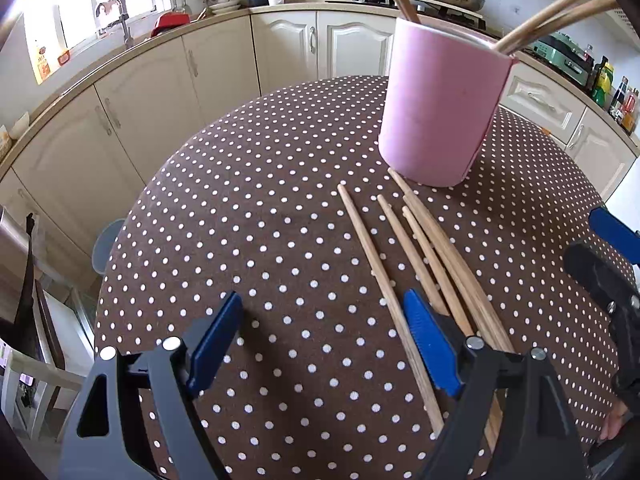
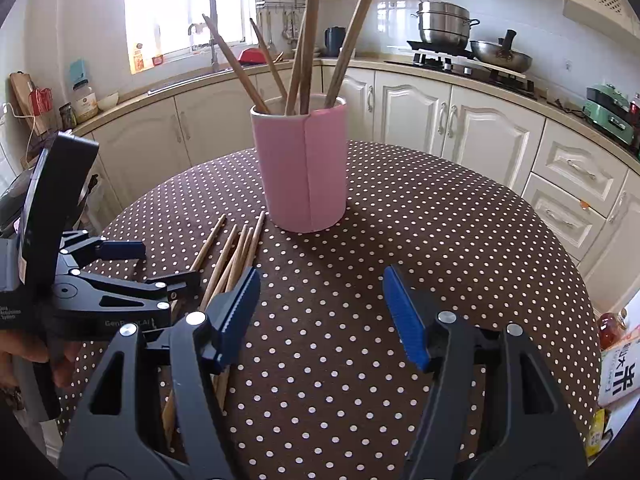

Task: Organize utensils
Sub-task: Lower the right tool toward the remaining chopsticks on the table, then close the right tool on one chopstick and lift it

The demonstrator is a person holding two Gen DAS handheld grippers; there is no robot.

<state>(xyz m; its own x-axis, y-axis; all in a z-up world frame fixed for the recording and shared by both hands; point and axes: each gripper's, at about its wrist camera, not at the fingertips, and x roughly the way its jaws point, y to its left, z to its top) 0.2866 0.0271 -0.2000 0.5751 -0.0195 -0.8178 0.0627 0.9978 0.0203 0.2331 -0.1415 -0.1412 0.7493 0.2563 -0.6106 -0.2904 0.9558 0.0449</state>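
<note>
hovering over the dotted tablecloth (image 1: 280, 220), the left gripper (image 1: 324, 332) has its jaws spread wide and empty, its right finger above the loose chopsticks (image 1: 380, 264) lying on the cloth. the right gripper (image 2: 320, 312) hangs beside them, jaws parted, holding nothing. beyond the sticks a pink cup (image 2: 302, 168) stands upright with more chopsticks (image 2: 308, 40) leaning inside. kitchen cabinets (image 2: 420, 120) curve behind.

Bare dotted tablecloth (image 2: 420, 240) lies clear right of the loose chopsticks (image 1: 400, 248). The pink holder (image 2: 304, 168) blocks the far centre.
</note>
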